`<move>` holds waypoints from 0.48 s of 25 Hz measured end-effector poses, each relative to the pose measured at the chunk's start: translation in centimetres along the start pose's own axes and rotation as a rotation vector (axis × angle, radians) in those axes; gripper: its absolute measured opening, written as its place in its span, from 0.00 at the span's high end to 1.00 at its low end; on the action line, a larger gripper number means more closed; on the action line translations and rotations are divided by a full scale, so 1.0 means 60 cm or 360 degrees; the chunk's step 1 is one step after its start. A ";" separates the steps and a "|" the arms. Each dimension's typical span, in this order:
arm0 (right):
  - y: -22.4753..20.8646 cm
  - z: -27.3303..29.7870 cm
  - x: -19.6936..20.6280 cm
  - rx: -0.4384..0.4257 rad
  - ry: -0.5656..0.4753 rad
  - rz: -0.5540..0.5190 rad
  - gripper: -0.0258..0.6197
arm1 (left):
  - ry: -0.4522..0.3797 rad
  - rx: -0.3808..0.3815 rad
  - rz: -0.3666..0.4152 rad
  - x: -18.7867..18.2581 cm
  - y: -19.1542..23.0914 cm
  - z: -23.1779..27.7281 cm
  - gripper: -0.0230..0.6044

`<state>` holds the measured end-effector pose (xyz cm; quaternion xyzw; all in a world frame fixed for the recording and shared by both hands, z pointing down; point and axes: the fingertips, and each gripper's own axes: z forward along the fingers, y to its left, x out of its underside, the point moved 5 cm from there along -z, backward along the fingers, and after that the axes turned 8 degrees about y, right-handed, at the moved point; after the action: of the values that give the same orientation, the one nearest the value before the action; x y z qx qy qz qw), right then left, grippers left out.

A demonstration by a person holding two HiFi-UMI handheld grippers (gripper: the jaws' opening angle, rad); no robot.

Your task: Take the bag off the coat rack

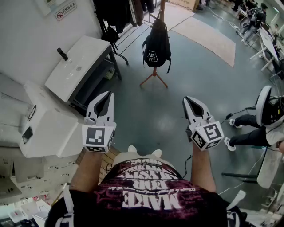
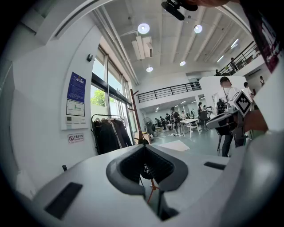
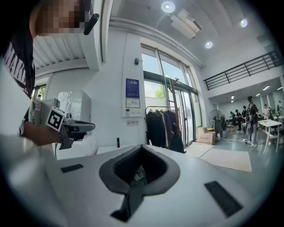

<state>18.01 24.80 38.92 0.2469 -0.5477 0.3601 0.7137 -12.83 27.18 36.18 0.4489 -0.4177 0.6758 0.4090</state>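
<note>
A black backpack (image 1: 156, 44) hangs on a wooden coat rack (image 1: 154, 78) a few steps ahead on the grey floor. Both grippers are held out at waist height, well short of it. My left gripper (image 1: 108, 94) is shut and empty, and so is my right gripper (image 1: 188, 100). In the left gripper view the backpack (image 2: 146, 171) shows small just past the shut tips (image 2: 144, 146), with the rack pole (image 2: 136, 117) above. In the right gripper view the backpack (image 3: 177, 143) hangs right of the shut tips (image 3: 141, 147), and the left gripper (image 3: 80, 127) is at the left.
A white machine (image 1: 75, 66) and another white unit (image 1: 44, 124) stand at my left. A clothes rail with dark coats (image 1: 117, 11) is behind the rack. A beige rug (image 1: 208, 35) lies far right. A seated person's legs (image 1: 248, 128) are at the right.
</note>
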 end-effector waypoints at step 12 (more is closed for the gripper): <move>0.066 0.038 -0.008 0.0053 0.0074 -0.0020 0.95 | -0.0163 0.0067 -0.0082 0.022 0.066 -0.012 0.95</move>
<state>13.46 25.40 38.91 0.2538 -0.5234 0.3704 0.7242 -17.06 26.83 36.45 0.5021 -0.4122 0.6497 0.3949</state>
